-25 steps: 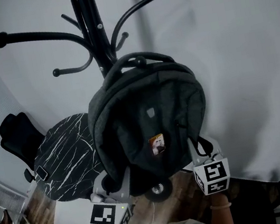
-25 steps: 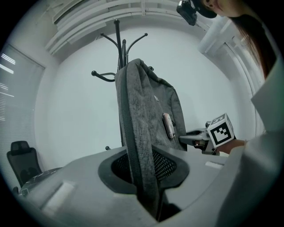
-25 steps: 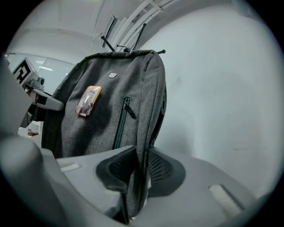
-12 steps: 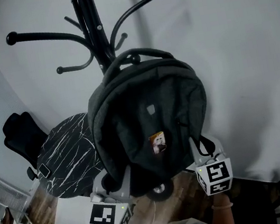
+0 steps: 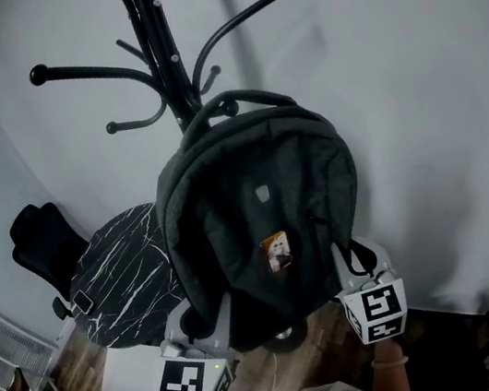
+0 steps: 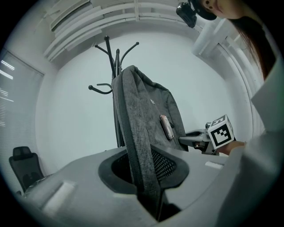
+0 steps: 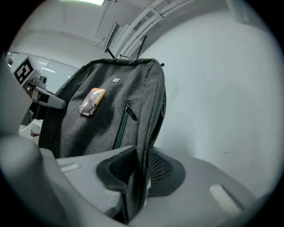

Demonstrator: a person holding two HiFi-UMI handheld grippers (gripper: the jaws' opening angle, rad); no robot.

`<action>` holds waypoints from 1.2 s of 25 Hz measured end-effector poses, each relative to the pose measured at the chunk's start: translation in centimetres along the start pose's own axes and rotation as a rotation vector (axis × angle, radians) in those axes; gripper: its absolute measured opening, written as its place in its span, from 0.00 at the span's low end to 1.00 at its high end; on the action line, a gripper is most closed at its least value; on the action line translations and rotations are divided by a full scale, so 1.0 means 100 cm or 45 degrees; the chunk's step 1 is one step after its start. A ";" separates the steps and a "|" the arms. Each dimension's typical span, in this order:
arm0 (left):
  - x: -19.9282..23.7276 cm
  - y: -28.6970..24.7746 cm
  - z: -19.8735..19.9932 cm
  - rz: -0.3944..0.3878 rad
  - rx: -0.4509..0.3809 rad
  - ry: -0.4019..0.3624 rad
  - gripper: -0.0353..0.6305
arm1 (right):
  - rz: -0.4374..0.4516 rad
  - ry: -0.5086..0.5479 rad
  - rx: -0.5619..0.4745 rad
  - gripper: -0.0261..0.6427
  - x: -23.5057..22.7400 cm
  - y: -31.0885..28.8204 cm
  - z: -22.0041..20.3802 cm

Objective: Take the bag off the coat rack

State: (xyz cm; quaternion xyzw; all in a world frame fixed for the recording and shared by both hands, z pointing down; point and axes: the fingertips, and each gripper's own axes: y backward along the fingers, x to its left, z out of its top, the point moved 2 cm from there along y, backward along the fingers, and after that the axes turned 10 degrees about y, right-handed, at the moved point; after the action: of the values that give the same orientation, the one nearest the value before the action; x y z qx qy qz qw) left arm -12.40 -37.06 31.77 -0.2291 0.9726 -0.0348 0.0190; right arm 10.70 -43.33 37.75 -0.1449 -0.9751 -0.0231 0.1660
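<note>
A dark grey backpack (image 5: 260, 206) hangs from the black coat rack (image 5: 167, 63), its top handle (image 5: 237, 98) looped over a hook knob. My left gripper (image 5: 200, 317) is shut on the bag's lower left edge, and my right gripper (image 5: 350, 260) is shut on its lower right edge. In the left gripper view the bag's (image 6: 146, 115) side seam runs down between the jaws, with the rack (image 6: 116, 57) behind it. In the right gripper view the bag's (image 7: 111, 115) side edge is pinched between the jaws. A small orange tag (image 5: 276, 250) sits on the bag's front.
A round black marble-patterned table (image 5: 123, 277) and a black office chair (image 5: 43, 249) stand at the left. White wire furniture (image 5: 13, 371) is at the lower left on the wooden floor. A pale wall lies close behind the rack. A person's shoulder (image 6: 266, 111) fills the left gripper view's right.
The head view has shifted slightly, so the rack sits a little differently in frame. Both grippers keep their hold on the bag's lower edges, and the handle stays over the hook.
</note>
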 end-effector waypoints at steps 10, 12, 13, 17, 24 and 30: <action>-0.008 0.020 0.007 -0.022 -0.002 0.004 0.18 | -0.035 -0.008 0.008 0.14 0.006 0.026 0.008; -0.010 0.024 0.005 -0.033 -0.002 0.007 0.18 | -0.043 -0.004 0.012 0.14 0.006 0.032 0.009; -0.012 0.029 0.005 -0.037 -0.004 0.009 0.18 | -0.048 -0.002 0.013 0.14 0.007 0.037 0.011; -0.022 0.053 0.006 -0.048 -0.019 0.015 0.18 | -0.065 0.013 0.010 0.14 0.013 0.066 0.020; -0.028 0.063 0.007 -0.060 -0.035 0.019 0.18 | -0.071 0.028 0.015 0.14 0.014 0.079 0.023; -0.031 0.071 0.008 -0.059 -0.040 0.044 0.18 | -0.079 0.044 0.022 0.14 0.014 0.090 0.029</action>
State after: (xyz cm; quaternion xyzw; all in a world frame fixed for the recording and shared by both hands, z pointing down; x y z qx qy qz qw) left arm -12.78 -29.41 30.48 -0.2513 0.9676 -0.0240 -0.0021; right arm 11.11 -34.04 35.51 -0.1126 -0.9763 -0.0224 0.1834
